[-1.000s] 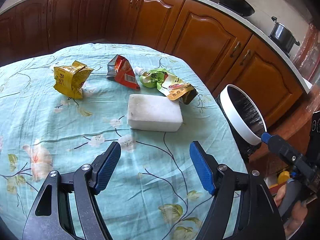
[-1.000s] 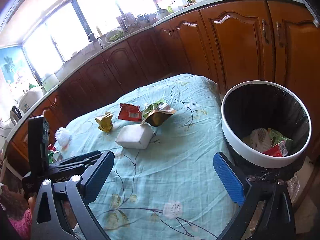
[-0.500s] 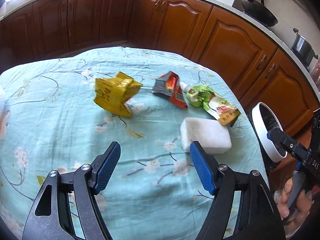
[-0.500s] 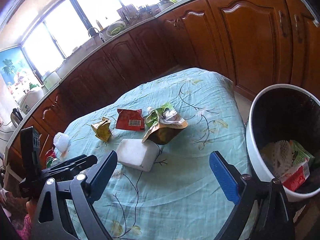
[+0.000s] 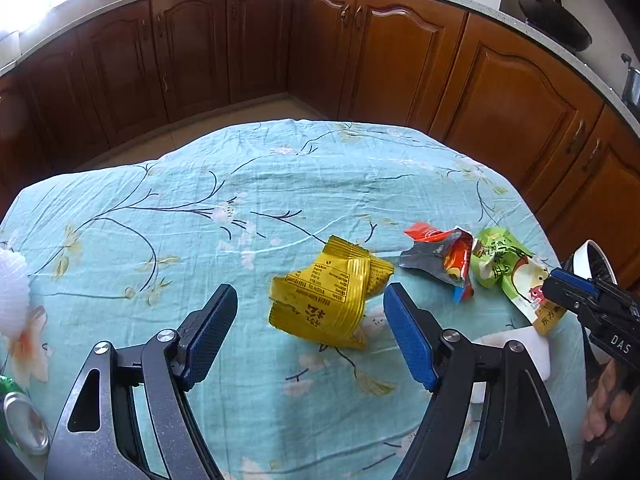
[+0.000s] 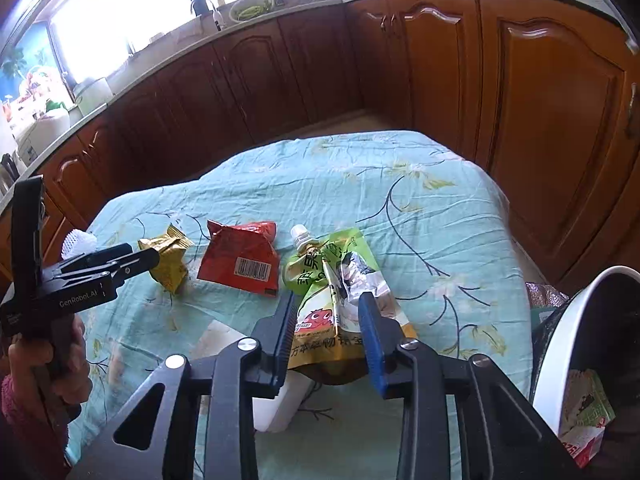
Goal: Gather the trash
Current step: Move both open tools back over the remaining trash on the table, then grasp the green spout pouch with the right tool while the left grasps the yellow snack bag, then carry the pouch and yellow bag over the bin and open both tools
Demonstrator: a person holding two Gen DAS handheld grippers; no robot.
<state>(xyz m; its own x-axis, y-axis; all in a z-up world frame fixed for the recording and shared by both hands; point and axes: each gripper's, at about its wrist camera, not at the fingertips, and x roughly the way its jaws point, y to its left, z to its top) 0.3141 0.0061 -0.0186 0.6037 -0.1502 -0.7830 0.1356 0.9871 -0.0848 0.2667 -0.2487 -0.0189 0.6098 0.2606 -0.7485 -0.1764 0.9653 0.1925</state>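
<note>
A crumpled yellow wrapper (image 5: 328, 300) lies on the teal floral tablecloth (image 5: 240, 200), between the blue pads of my open left gripper (image 5: 310, 332), nearer the right pad. A red packet (image 6: 240, 260) and a green spouted pouch (image 6: 336, 292) lie to its right. My right gripper (image 6: 328, 332) has its jaws partly closed around the lower end of the green pouch, pads on either side; contact is unclear. The yellow wrapper also shows in the right wrist view (image 6: 170, 258), with the left gripper beside it.
A white-rimmed black bin (image 6: 560, 344) with trash inside stands off the table's right edge. A white foam block (image 6: 276, 408) lies under the right gripper. A white mesh ball (image 5: 12, 292) and a can (image 5: 24, 420) sit at the table's left. Wooden cabinets (image 5: 360, 60) surround the table.
Both grippers moved forward and down over the table. The left one now straddles the yellow wrapper. The right one swung left from the bin and narrowed around the green pouch.
</note>
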